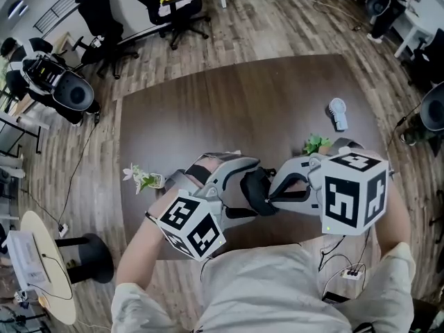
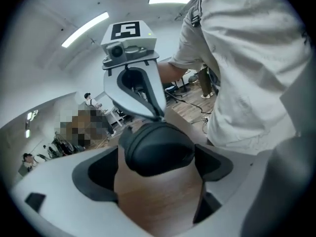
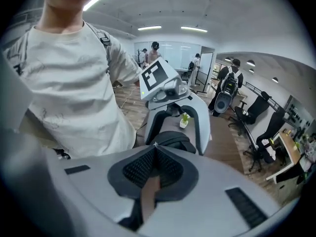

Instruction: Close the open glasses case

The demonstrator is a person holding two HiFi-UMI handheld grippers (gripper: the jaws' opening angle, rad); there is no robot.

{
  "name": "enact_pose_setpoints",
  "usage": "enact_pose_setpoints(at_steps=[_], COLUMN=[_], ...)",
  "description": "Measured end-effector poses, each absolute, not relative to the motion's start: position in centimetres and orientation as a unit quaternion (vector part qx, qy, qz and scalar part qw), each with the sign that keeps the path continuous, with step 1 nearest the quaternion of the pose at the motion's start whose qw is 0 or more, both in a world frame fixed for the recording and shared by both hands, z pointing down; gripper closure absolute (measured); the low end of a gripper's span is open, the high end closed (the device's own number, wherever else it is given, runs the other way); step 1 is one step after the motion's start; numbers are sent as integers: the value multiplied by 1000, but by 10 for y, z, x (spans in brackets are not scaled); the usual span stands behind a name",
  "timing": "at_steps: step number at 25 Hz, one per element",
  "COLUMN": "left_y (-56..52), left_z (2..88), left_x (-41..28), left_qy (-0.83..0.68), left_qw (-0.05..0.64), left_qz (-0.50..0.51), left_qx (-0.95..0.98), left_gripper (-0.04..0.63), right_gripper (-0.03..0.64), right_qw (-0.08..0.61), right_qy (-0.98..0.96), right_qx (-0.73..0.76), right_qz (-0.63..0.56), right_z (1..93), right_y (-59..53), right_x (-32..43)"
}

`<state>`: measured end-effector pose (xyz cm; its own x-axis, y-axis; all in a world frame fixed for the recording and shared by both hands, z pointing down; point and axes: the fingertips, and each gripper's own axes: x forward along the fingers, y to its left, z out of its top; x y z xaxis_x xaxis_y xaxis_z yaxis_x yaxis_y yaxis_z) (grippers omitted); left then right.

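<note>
At the table's (image 1: pixel 208 116) near edge, my left tongs (image 1: pixel 250 186) clasp the dark glasses case (image 2: pixel 158 154) by its sides, seemingly steadying it, while my closed, empty right tongs (image 3: pixel 156 147) nose against its lid.

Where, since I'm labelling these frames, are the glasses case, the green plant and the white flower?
glasses case (image 2: pixel 158 149), left gripper view, middle of its dark shell.
green plant (image 1: pixel 317 144), head view, its leaves.
white flower (image 1: pixel 130 173), head view, its blossom.

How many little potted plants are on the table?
2. One plant with a white flower near the left edge of the table; one green plant toward its right side. Others may be hidden.
</note>
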<state>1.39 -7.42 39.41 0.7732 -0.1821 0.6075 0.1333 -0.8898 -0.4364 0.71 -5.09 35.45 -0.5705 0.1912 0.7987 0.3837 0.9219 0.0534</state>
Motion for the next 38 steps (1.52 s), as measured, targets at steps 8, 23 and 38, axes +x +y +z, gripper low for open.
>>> enact_pose_setpoints(at_steps=[8, 23, 38], left_y=[-41, -64, -79], left_z=[401, 360, 344], left_x=[26, 1, -27], left_qy=[-38, 29, 68], left_qw=[141, 73, -56], left_qz=[-290, -156, -28], left_qx=[-946, -985, -996], left_gripper=[132, 273, 316], right_gripper=[615, 615, 615], right_qw=[457, 393, 383], right_qy=[-866, -894, -890], right_qx=[-136, -28, 38], right_qz=[-149, -216, -246], right_z=[361, 347, 343], right_y=[-54, -60, -71], right_x=[2, -8, -2])
